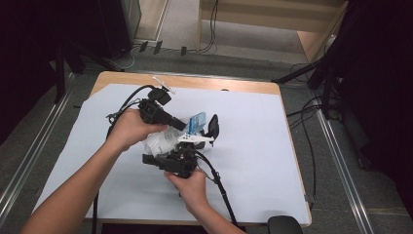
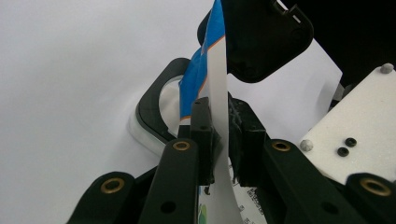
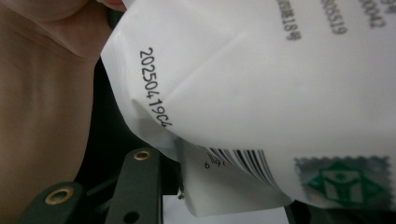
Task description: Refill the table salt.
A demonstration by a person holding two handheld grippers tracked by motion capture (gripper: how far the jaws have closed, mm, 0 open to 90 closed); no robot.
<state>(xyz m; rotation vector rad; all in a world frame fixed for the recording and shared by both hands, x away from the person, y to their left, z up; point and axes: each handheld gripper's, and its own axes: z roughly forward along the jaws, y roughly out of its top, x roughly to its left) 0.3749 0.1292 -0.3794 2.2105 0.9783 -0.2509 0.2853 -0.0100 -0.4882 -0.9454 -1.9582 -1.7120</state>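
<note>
**Sealed pouch held between two grippers over the table**

A wooden table (image 1: 253, 87) covered by a white sheet (image 1: 253, 146) is seen from the high view, with grey floor and trailing cables around it and dark stands at both sides. Above the middle of the sheet a white plastic pouch (image 1: 165, 139) with a blue top strip is held off the surface between both tools.

The left gripper (image 2: 219, 140) is clamped on the pouch's thin edge; in the left gripper view the flat film is pinched upright between the two pads, with the blue strip rising above them. The right gripper (image 1: 178, 161) is applied to the body of the pouch from below; in the right gripper view the printed white film, with a date code and a barcode, lies across the jaws, which appear to be closed on a fold of it, though the contact itself is largely hidden.

A black oval piece (image 1: 213, 127) stands just beyond the pouch, on the sheet.

The step in hand is judged to be opening or tearing the pouch at its top. It would be done well if the left pinch were kept close to the seal, the lower grip kept firm, and the pull made steadily apart rather than jerked, so that the film is not slipped from the pads and the contents are not spilled
</note>
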